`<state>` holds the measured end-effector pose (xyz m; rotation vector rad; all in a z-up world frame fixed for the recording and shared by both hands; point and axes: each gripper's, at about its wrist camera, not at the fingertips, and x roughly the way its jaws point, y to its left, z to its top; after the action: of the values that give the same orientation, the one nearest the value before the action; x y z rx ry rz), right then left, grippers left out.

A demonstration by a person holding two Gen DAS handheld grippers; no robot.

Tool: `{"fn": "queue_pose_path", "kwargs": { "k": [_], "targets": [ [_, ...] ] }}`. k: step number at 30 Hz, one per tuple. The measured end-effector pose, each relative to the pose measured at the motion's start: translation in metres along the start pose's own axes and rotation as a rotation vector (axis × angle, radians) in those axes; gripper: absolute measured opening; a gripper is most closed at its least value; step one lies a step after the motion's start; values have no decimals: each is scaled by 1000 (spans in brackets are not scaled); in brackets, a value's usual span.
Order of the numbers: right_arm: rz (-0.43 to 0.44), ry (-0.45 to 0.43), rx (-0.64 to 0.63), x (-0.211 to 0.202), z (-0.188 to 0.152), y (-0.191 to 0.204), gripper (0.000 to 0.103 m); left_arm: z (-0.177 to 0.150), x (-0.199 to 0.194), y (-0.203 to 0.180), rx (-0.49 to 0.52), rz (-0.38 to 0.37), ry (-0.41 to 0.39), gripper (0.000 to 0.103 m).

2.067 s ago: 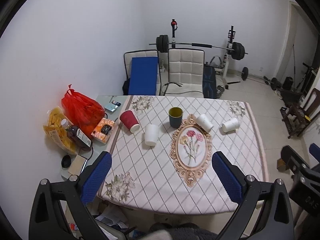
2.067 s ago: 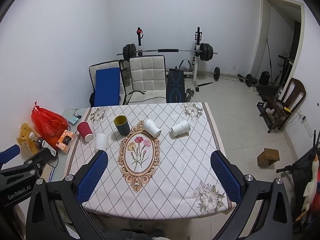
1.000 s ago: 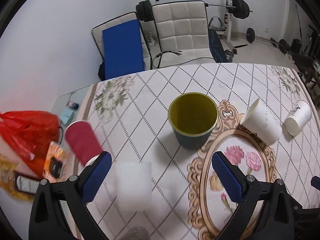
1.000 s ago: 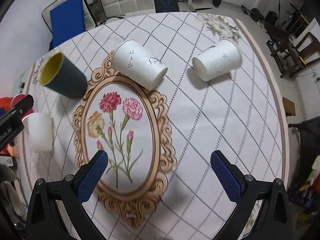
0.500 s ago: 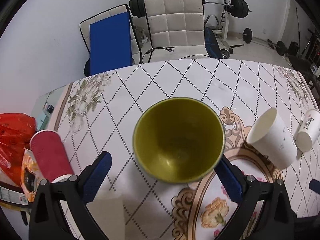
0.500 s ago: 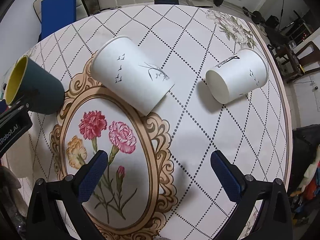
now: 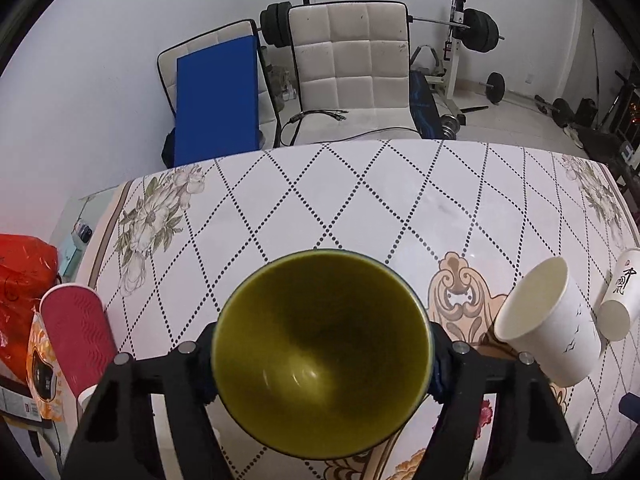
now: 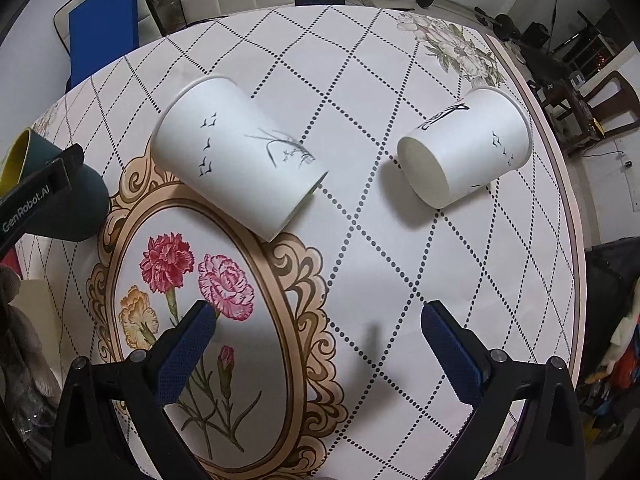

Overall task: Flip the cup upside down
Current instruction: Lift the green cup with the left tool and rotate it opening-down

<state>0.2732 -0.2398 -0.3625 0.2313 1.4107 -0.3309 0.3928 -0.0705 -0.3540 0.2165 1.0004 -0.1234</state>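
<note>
Item: dark teal cup with yellow-green interior [image 7: 322,354], upright on the table [image 7: 360,200], mouth facing the left wrist camera and filling the space between the fingers of the left gripper [image 7: 322,364]; both blue pads pressed against its outer wall, left and right, so the gripper was clamped on the cup. In the right wrist view the same cup [image 8: 60,200] sat at the far left edge of the patterned tablecloth, just beside the ornate floral oval [image 8: 192,320], with the left gripper's black body across it. Right gripper [image 8: 316,340]: jaws spread wide, holding nothing, hovering over the cloth near the oval's right border. Change against half a second earlier: the pads then stood apart on either side of the cup and it appeared smaller; they had since closed in on its wall, and the right gripper had moved nearer the cloth. Other stock: two white paper cups lying on their sides, one printed with birds and grass [image 8: 240,160] touching the oval's upper rim, the other [image 8: 466,146] well apart to its right, bearing a black brush-stroke character, not legible; a red ribbed cup [image 7: 76,340] on its side at the table's left edge; a red plastic bag [image 7: 22,280] beyond it. Legible writing: "GenRobot.AI" in white on the left gripper's body, right wrist view.
</note>
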Motion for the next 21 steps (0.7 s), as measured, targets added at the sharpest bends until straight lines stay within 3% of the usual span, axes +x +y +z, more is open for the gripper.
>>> {"fn": "queue_pose_path", "kwargs": {
  "k": [12,21],
  "targets": [
    [12,-24,16,-7,4,-10,103,-4,-5,0,-12,3,-5,70],
    [23,-41,25,-21,-4,-21,103,-10,-38,-3,1,-31,-9,70]
  ]
}}
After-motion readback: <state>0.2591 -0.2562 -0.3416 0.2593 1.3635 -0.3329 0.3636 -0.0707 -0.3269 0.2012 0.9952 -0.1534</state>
